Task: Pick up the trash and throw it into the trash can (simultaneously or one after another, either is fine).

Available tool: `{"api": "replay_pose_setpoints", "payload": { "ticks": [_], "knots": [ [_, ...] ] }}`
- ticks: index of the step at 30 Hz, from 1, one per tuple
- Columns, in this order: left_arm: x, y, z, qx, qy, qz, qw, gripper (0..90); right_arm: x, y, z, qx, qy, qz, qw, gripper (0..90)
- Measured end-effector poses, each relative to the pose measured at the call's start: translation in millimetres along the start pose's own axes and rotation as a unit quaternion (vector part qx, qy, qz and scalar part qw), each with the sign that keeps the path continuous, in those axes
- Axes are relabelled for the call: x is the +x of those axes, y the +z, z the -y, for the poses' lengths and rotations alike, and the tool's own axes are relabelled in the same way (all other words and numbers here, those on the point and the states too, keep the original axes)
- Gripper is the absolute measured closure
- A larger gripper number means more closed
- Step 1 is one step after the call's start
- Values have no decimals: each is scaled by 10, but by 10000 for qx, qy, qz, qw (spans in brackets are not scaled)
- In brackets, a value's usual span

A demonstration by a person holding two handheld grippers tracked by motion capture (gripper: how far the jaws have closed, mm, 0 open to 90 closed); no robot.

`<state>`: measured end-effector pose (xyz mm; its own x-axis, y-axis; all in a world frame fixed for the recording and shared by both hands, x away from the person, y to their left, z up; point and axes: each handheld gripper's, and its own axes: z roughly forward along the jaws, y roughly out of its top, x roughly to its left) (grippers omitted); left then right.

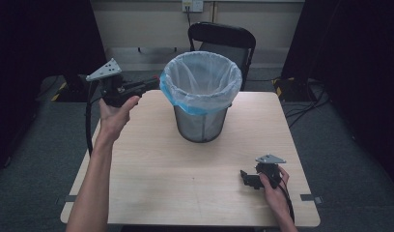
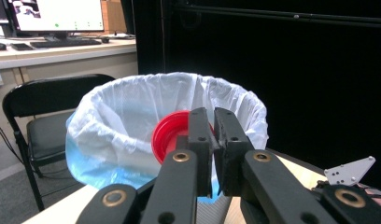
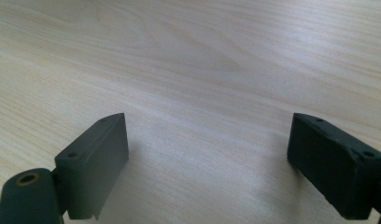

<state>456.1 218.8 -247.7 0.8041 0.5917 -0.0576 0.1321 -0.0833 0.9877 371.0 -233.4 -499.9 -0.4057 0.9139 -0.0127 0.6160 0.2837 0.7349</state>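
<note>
A wire-mesh waste bin (image 1: 202, 126) with a white and blue liner (image 2: 115, 122) stands at the back middle of the wooden table (image 1: 185, 169). My left gripper (image 1: 155, 83) is raised at the bin's left rim. In the left gripper view its jaws (image 2: 213, 114) are shut on the edge of a red round plastic piece (image 2: 169, 137), which sits against the liner's opening. My right gripper (image 1: 243, 175) rests low over the table's front right. Its jaws (image 3: 208, 119) stand open above bare wood with nothing between them.
A black folding chair (image 1: 224, 36) stands behind the table, close to the bin. Cables lie on the grey floor (image 1: 320, 121) at the right. A desk with a monitor (image 2: 58, 16) sits beyond the chair in the left gripper view.
</note>
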Motion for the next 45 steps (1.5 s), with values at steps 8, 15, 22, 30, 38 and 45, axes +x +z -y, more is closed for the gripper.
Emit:
{"api": "replay_pose_setpoints", "payload": {
  "ticks": [8, 15, 22, 30, 38, 45],
  "knots": [
    [-45, 192, -128, 25, 50, 124, 9999, 865, 0, 0, 0, 1, 1, 0, 10000, 116],
    [-55, 402, -158, 96, 43, 221, 9997, 866, -1, 0, 0, 1, -4, -3, 10000, 116],
    [-38, 633, -181, 180, -39, 318, 9993, 865, 0, 0, 0, 1, 0, 0, 10000, 116],
    [-11, 874, -220, 307, -65, 399, 9987, 865, 0, 0, 0, 1, -2, 0, 10000, 116],
    [-32, 1097, -198, 532, -90, 505, 9973, 865, 0, 0, 0, 1, -1, 0, 10000, 116],
    [-31, 1202, -185, 653, -134, 572, 9961, 862, 0, 0, 0, 1, -1, 0, 10000, 116]
  ]
}}
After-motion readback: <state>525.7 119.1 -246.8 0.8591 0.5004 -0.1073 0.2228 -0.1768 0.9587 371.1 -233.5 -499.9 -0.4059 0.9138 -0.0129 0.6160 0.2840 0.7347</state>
